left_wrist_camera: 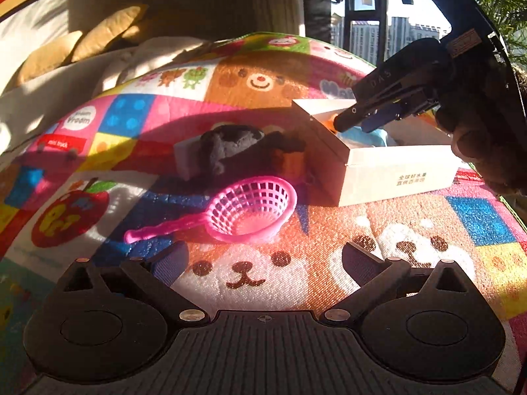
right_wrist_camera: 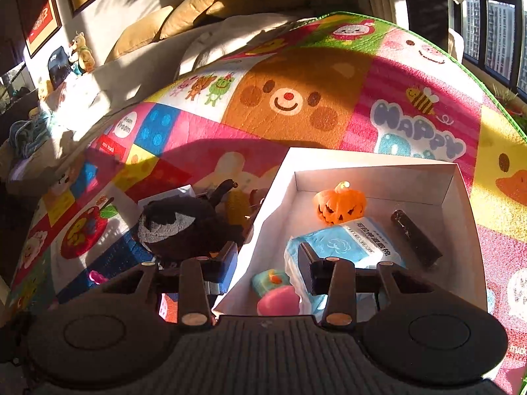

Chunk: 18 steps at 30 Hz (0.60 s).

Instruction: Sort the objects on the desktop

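**A:** Where do your hands stand?

**B:** My left gripper (left_wrist_camera: 265, 256) hangs with its ribbed fingers spread wide and nothing between them, low over the play mat (left_wrist_camera: 411, 217). My right gripper (right_wrist_camera: 268, 263) sits half-closed astride the near-left corner of the white box (right_wrist_camera: 378, 161); its pads press on nothing that I can see.

**A:** How far along is the sorting?

**B:** Partly done, I judge. In the box lie a pink-and-teal toy (right_wrist_camera: 276, 293) closest to my right fingers, a soft blue tissue pack (right_wrist_camera: 339, 247) in crinkly film, a glossy orange pumpkin (right_wrist_camera: 339, 205) carved with a face, and a dark matte cylinder (right_wrist_camera: 415, 237) along the right wall.

**A:** And outside it?

**B:** Just ahead of my left fingers lies a pink strainer (left_wrist_camera: 250, 210), hard plastic lattice with a thin handle. Beyond it, a fuzzy black plush (left_wrist_camera: 240, 151) slumps against a white block (left_wrist_camera: 184, 158), close to the box's left wall, with something orange beside it that I cannot identify. Those still need sorting.

**A:** The box itself?

**B:** Thin smooth cardboard, open-topped, rectangular, resting on the woven, brightly printed mat.
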{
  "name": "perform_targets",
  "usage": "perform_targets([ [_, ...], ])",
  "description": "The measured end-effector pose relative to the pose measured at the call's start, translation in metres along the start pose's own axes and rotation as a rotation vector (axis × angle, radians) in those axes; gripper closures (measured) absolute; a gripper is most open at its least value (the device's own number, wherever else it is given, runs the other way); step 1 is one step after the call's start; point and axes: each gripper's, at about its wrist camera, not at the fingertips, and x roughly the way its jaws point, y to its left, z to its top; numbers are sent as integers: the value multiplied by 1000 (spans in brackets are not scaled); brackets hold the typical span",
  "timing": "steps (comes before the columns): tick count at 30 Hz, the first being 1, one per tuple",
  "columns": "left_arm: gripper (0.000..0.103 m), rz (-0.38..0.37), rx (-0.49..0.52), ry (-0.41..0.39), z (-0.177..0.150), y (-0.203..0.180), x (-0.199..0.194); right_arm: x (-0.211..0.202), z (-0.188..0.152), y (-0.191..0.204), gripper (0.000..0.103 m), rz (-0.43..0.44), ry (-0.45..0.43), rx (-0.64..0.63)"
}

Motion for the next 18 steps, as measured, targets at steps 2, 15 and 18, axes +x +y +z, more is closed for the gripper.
perform_targets([
  [2,1,43,-11,-7,-4,-2,-12,11,-6,-9,63,-73,24,-39],
  [15,0,173,62,-74,58,-1,8,-91,-51,5,33,8,-254,-194],
  [18,0,193,1,-80,57,33,3,-83,-67,27,38,79,-185,-166],
])
